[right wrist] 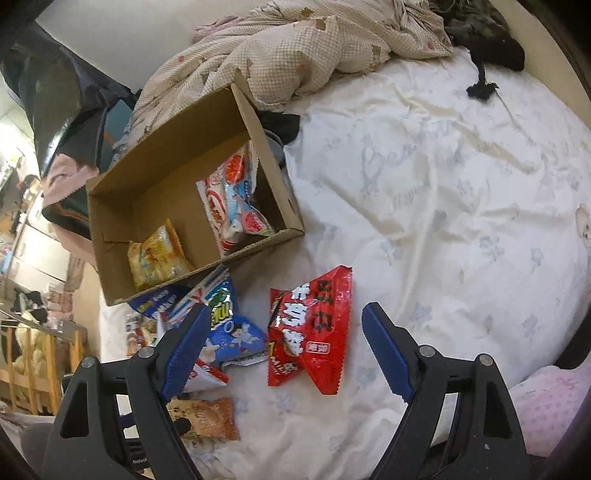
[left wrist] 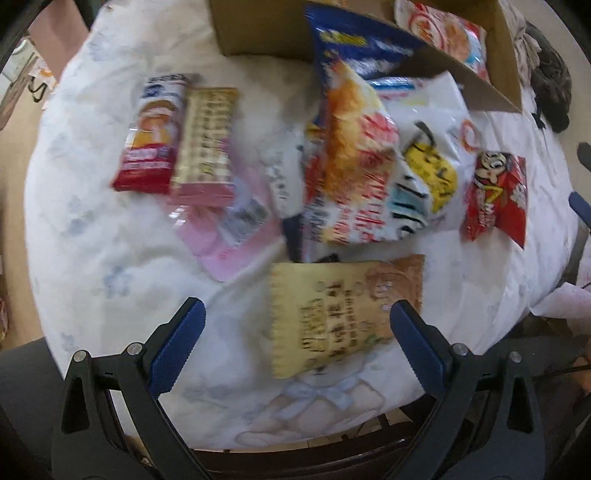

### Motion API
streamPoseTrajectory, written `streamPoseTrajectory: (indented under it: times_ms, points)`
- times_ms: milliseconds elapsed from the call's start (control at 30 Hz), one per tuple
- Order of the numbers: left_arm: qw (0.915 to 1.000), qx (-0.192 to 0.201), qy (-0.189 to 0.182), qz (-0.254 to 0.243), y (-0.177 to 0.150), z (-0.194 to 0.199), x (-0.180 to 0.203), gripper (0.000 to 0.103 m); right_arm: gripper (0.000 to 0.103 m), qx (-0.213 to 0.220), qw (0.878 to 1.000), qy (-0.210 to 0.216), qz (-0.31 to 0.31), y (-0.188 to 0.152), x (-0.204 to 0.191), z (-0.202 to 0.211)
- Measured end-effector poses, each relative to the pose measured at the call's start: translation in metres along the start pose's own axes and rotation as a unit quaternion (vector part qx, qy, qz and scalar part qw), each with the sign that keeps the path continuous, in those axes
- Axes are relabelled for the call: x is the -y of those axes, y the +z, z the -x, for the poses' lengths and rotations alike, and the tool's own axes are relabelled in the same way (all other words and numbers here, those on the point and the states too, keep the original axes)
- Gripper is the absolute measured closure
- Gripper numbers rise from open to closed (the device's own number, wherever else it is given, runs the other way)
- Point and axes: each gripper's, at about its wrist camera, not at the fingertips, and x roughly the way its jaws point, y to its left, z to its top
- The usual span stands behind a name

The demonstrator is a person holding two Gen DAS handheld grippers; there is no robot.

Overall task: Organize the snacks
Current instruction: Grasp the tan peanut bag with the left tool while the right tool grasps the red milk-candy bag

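Note:
In the blurred left wrist view my left gripper (left wrist: pixel 297 310) is open and points down at the bed. A tan snack packet (left wrist: pixel 343 314) lies between its fingers, nearer the right one. Beyond lie a red pack (left wrist: pixel 151 140), a beige bar (left wrist: pixel 207 144), a pink packet (left wrist: pixel 229 236) and a big orange-and-white bag (left wrist: pixel 351 166). My right gripper (right wrist: pixel 286 314) is open over a red packet (right wrist: pixel 314 332), which lies on the sheet between its fingers. The cardboard box (right wrist: pixel 147 173) holds a yellow pack (right wrist: pixel 159 258) and a red-white-blue pack (right wrist: pixel 232 199).
Blue bags (right wrist: pixel 221 325) are heaped in front of the box. A crumpled checked blanket (right wrist: pixel 295 48) and dark clothing (right wrist: pixel 491 29) lie at the bed's far side. A pink cushion (right wrist: pixel 546 406) sits at the near right. The white sheet (right wrist: pixel 443 184) to the right is bare.

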Motion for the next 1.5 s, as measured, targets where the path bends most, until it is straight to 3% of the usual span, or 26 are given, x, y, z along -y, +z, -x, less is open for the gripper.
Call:
streamPoseTrajectory:
  times_ms: [133, 267, 400, 467, 633, 767, 900, 1000, 1100, 1200, 1300, 1333, 1433, 1467, 1500]
  points:
    - [0.9992, -0.004, -0.035, -0.016, -0.009, 0.010, 0.019, 0.005, 0.017, 0.001, 1.000, 0.001, 0.007, 0.000, -0.001, 0.002]
    - [0.9975, 0.024, -0.058, -0.032, -0.012, 0.033, 0.045, 0.005, 0.017, 0.000, 1.000, 0.007, -0.014, 0.003, 0.008, 0.005]
    - [0.9964, 0.032, -0.037, -0.069, -0.009, 0.031, 0.077, 0.006, 0.017, 0.007, 0.999, 0.012, -0.030, 0.007, 0.013, 0.010]
    - [0.9967, 0.026, -0.009, -0.076, -0.009, 0.025, 0.088, 0.017, 0.017, 0.009, 0.999, 0.017, -0.033, 0.008, 0.015, 0.013]
    - [0.9973, 0.060, 0.008, -0.042, 0.002, 0.038, 0.047, 0.017, 0.017, 0.001, 0.999, 0.032, -0.044, 0.008, 0.021, 0.013]
    - [0.9989, 0.004, -0.001, 0.046, 0.009, 0.016, -0.007, 0.015, 0.017, -0.008, 0.997, 0.051, -0.054, 0.010, 0.017, 0.012]
    - [0.9953, -0.041, -0.047, 0.075, 0.007, -0.010, -0.017, 0.016, 0.017, -0.003, 0.996, 0.070, -0.049, 0.012, 0.006, 0.017]
    - [0.9962, -0.037, -0.049, 0.061, 0.005, -0.012, -0.006, 0.017, 0.017, -0.003, 0.996, 0.075, -0.049, 0.011, 0.004, 0.018]
    - [0.9942, -0.022, -0.086, 0.061, 0.006, -0.001, 0.013, 0.017, 0.017, -0.011, 0.995, 0.078, -0.059, 0.011, 0.010, 0.017]
    - [0.9947, -0.015, -0.095, 0.037, 0.006, 0.007, 0.034, 0.017, 0.017, -0.013, 0.994, 0.079, -0.076, 0.011, 0.018, 0.017]
    - [0.9963, -0.009, -0.086, -0.002, 0.007, 0.012, 0.065, 0.017, 0.017, -0.015, 0.993, 0.076, -0.087, 0.011, 0.023, 0.016]
    - [0.9976, -0.008, -0.067, -0.017, 0.008, 0.009, 0.076, 0.017, 0.017, -0.018, 0.993, 0.077, -0.090, 0.011, 0.024, 0.015]
    - [0.9985, -0.019, -0.045, -0.023, 0.014, -0.013, 0.094, 0.017, 0.017, -0.023, 0.993, 0.075, -0.092, 0.010, 0.025, 0.012]
    - [0.9985, -0.024, -0.044, -0.022, 0.016, -0.021, 0.096, 0.024, 0.017, -0.023, 0.993, 0.072, -0.091, 0.010, 0.025, 0.012]
    - [0.9987, -0.029, -0.038, -0.020, 0.018, -0.026, 0.095, 0.043, 0.017, -0.023, 0.993, 0.070, -0.091, 0.010, 0.025, 0.011]
